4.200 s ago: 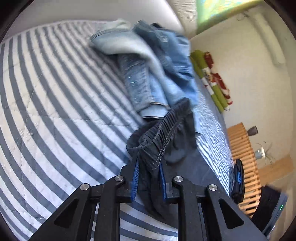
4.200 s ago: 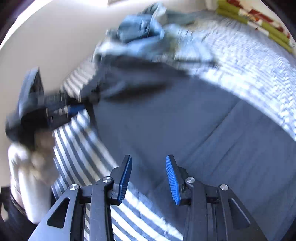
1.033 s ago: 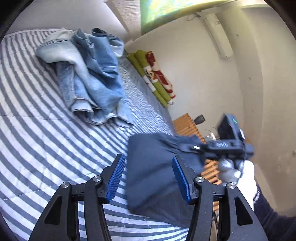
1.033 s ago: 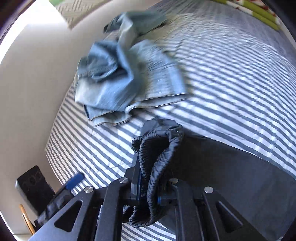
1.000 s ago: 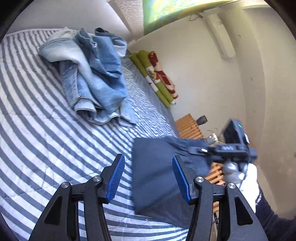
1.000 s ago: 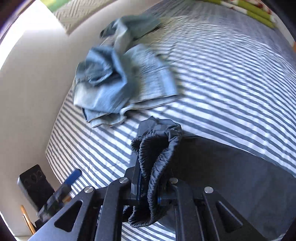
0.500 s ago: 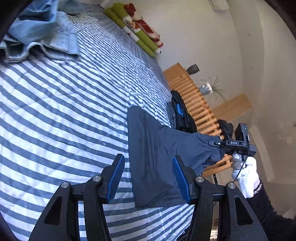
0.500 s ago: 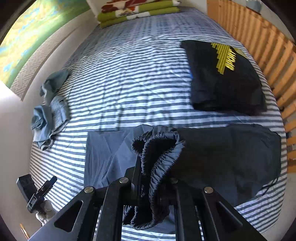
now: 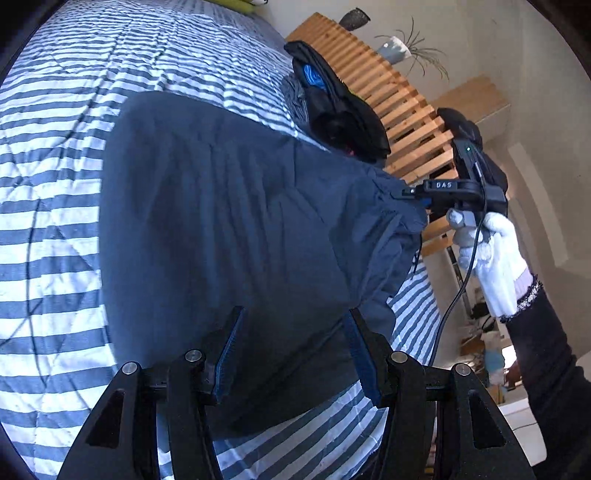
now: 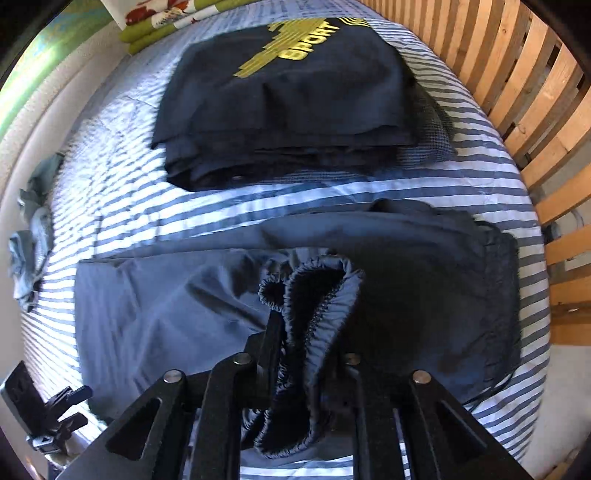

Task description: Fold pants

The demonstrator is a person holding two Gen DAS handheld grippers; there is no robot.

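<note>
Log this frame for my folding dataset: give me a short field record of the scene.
surface: striped bed cover
garment: dark blue pants, laid out on the cover
right hand-held gripper: jaws just opening, elastic waistband bunched between them
left hand-held gripper: open, empty, over the pants
nearby: folded black garment with yellow print, wooden slats

The pants [image 10: 177, 306] lie spread across the near part of the bed [image 10: 332, 192], from left to right. Their waistband [image 10: 314, 295] is bunched in the middle and stands up between the fingers of the right gripper [image 10: 310, 354]. Behind the pants, farther on the bed, lies a folded garment [image 10: 280, 99]. A slatted headboard [image 10: 535, 92] runs along the right side. Far behind are folded blankets [image 10: 166, 22]. At the far left lies what seems to be a heap of jeans [image 10: 31, 254]. The left gripper [image 9: 291, 354] hangs over the near edge of the pants.
</note>
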